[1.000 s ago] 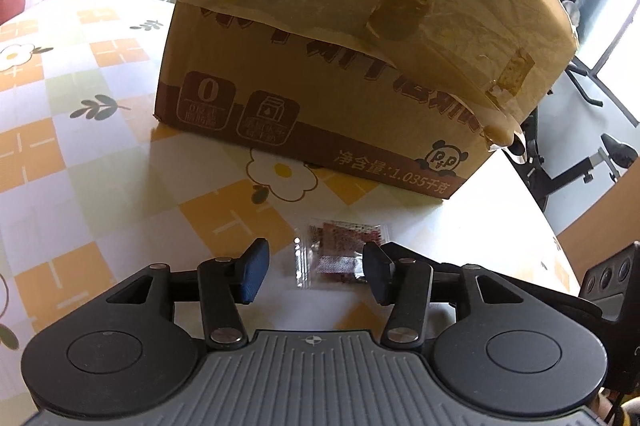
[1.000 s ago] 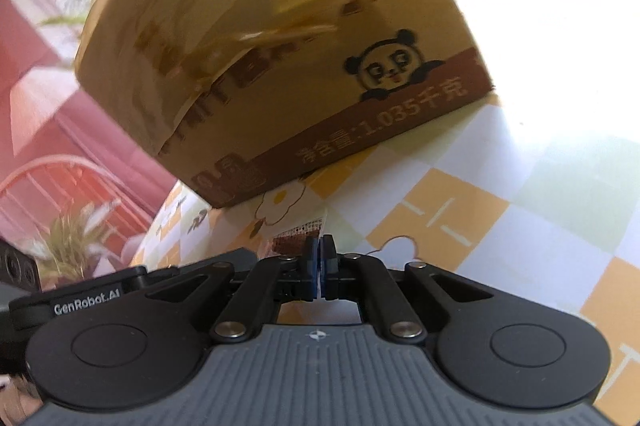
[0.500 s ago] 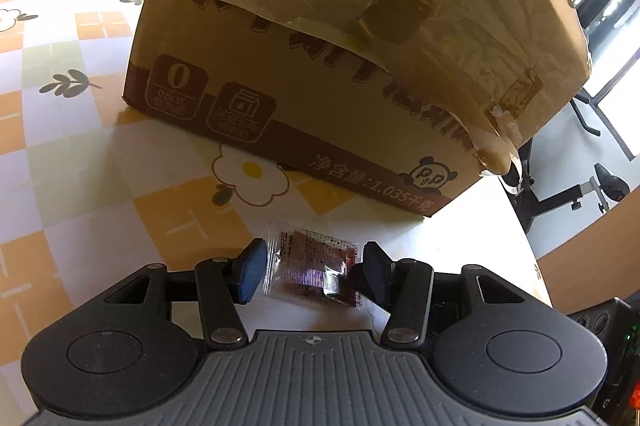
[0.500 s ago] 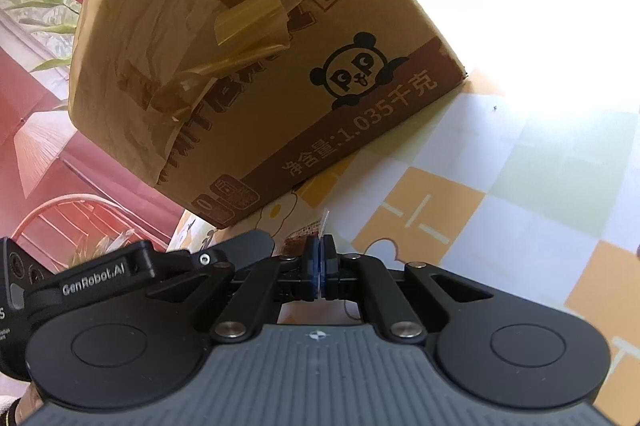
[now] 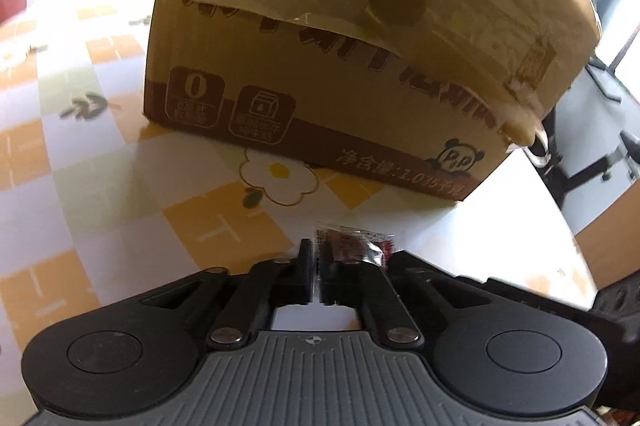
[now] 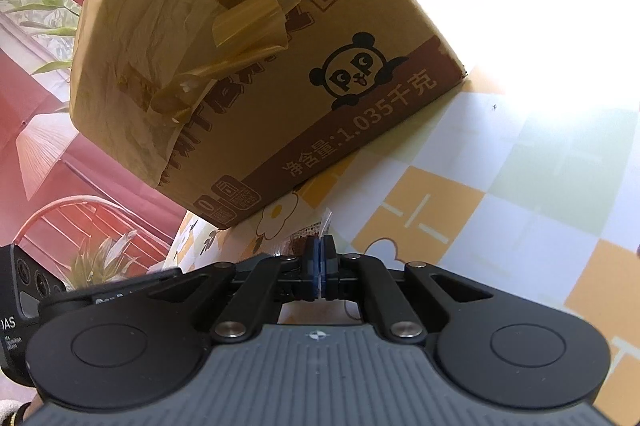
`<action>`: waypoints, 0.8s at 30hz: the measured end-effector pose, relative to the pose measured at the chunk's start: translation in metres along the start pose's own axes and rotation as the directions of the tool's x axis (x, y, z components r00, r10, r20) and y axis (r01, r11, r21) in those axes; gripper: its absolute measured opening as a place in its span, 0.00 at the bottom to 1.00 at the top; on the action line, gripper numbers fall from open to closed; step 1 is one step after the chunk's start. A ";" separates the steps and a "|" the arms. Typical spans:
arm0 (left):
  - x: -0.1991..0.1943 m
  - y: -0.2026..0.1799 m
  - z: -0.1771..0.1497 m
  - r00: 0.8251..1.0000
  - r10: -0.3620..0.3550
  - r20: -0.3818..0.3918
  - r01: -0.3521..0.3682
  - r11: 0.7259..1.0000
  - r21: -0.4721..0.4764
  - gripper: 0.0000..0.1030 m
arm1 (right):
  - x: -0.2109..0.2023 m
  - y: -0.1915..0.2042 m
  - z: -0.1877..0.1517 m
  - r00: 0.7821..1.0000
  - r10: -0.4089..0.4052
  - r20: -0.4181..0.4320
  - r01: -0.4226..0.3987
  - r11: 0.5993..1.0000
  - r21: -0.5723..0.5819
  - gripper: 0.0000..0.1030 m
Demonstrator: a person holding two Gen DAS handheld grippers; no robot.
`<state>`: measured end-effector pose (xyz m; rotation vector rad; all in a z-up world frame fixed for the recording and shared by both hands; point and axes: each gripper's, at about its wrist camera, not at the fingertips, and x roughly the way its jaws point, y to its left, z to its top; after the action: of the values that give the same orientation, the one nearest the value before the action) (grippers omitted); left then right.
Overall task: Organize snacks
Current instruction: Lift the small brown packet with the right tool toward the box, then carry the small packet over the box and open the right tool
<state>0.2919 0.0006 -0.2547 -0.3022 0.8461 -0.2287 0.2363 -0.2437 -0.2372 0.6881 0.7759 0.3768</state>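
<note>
A small clear snack packet (image 5: 356,244) with red-brown contents is held between both grippers just above the table. My left gripper (image 5: 317,258) is shut on the packet's left end. My right gripper (image 6: 319,254) is shut on its other end; the packet's edge (image 6: 326,222) sticks up from the blue pads. A large brown cardboard box (image 5: 360,46) with a panda logo and peeling tape stands right behind the packet; it also shows in the right wrist view (image 6: 256,66).
The table (image 5: 100,166) has a cloth with orange, green and white checks and flowers. Its right edge (image 5: 560,218) drops to a floor with a black chair base. The left gripper's body (image 6: 24,290) shows at the right wrist view's left edge.
My left gripper has closed from open onto the packet's left end. The right gripper has stayed shut on the packet. Both views have come closer to the box.
</note>
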 end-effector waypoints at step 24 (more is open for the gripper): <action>-0.071 -0.004 0.010 0.980 -0.139 0.139 0.139 0.990 0.013 0.01 | -0.044 0.057 0.006 0.995 0.035 0.097 -0.021 0.990 -0.138 0.01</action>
<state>0.2540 0.0215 -0.1975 -0.3707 0.6863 -0.3350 0.2077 -0.2290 -0.1723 0.5850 0.6405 0.4145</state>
